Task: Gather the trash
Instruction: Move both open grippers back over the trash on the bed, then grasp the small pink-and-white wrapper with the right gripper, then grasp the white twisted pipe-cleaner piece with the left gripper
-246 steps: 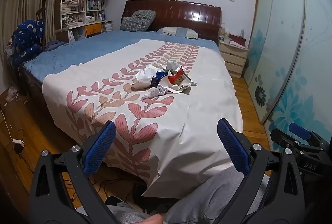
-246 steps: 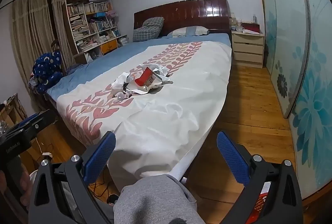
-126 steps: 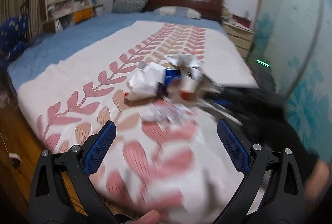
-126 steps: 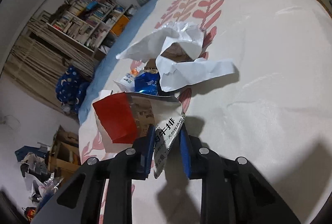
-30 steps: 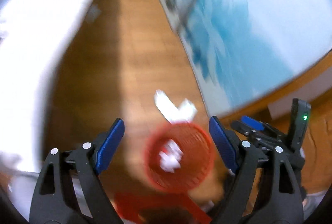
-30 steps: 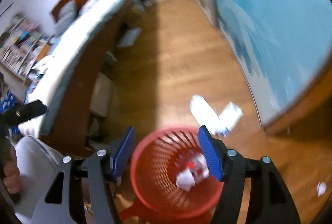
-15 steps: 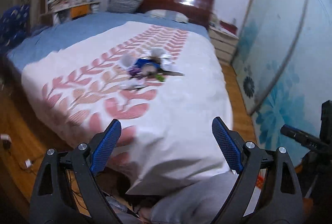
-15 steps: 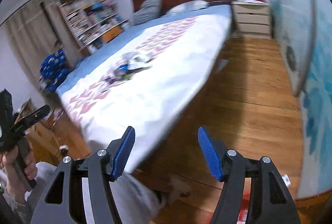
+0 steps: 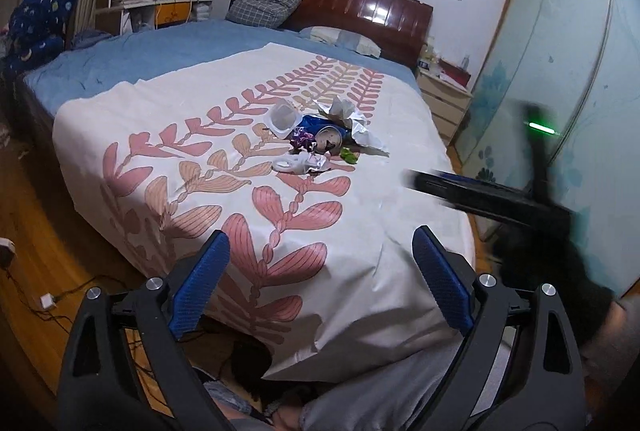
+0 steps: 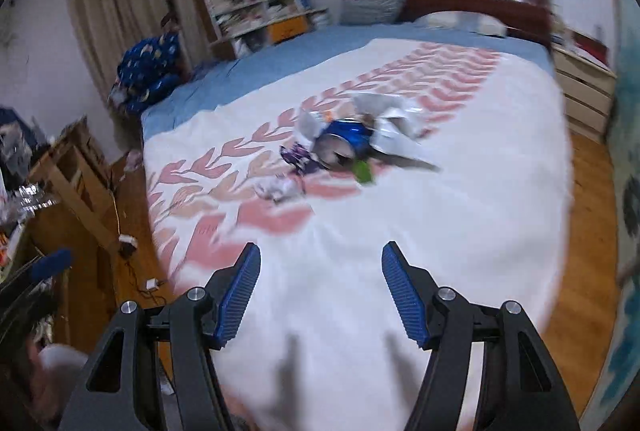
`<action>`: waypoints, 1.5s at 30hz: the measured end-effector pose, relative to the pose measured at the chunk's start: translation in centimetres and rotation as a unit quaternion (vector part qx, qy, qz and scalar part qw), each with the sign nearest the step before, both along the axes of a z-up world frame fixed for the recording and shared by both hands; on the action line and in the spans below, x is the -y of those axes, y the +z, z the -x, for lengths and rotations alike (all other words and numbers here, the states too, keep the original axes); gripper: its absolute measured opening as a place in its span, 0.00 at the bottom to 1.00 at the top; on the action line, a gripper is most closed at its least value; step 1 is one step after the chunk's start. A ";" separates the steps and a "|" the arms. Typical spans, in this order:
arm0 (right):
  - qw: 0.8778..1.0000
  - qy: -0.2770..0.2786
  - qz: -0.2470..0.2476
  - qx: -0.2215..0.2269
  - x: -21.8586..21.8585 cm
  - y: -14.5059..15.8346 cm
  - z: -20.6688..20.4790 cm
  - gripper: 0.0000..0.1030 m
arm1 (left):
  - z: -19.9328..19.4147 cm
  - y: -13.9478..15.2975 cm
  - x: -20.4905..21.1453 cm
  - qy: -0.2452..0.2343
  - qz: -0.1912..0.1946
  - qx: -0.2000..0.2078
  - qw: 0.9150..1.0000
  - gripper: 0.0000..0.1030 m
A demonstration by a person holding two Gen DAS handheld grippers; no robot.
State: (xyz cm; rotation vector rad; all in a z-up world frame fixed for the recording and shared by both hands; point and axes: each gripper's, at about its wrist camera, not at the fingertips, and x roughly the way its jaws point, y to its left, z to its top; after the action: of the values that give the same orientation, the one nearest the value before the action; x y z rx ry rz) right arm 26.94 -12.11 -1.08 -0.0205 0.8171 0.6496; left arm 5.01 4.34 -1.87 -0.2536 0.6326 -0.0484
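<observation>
My left gripper (image 9: 320, 281) and right gripper (image 10: 320, 289), both spread and empty, face the trash pile (image 9: 320, 139) mid-bed (image 9: 120, 119).

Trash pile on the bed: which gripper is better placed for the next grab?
Right, probably. The right gripper is open over the bedspread, aimed at the trash pile. The left gripper is open too, but sits back at the bed's foot edge, farther from the pile.
</observation>
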 end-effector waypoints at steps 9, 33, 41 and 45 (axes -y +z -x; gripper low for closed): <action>0.997 -0.004 0.003 -0.083 -8.7 -5.8 -8.3 0.25 | 0.1 -0.9 -2.2 0.020 0.020 -0.008 1.000 0.89; 0.974 -0.072 -0.191 -0.103 6.6 -2.1 8.8 0.17 | -16.6 -2.9 -1.0 0.002 -0.019 -0.042 0.999 0.89; 0.969 -0.070 -0.203 -0.120 7.0 -3.1 7.9 0.17 | -22.8 -7.9 -0.6 -0.011 -0.021 -0.131 0.991 0.89; 0.972 -0.051 -0.196 -0.122 5.9 -2.9 7.9 0.17 | -23.6 -10.2 -0.9 0.011 -0.014 -0.179 0.984 0.56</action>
State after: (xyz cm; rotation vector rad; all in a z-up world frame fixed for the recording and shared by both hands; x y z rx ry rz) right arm 19.08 -17.98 -4.00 0.4655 0.9061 0.7159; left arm 28.62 5.28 -12.10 -0.2435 0.9868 0.0291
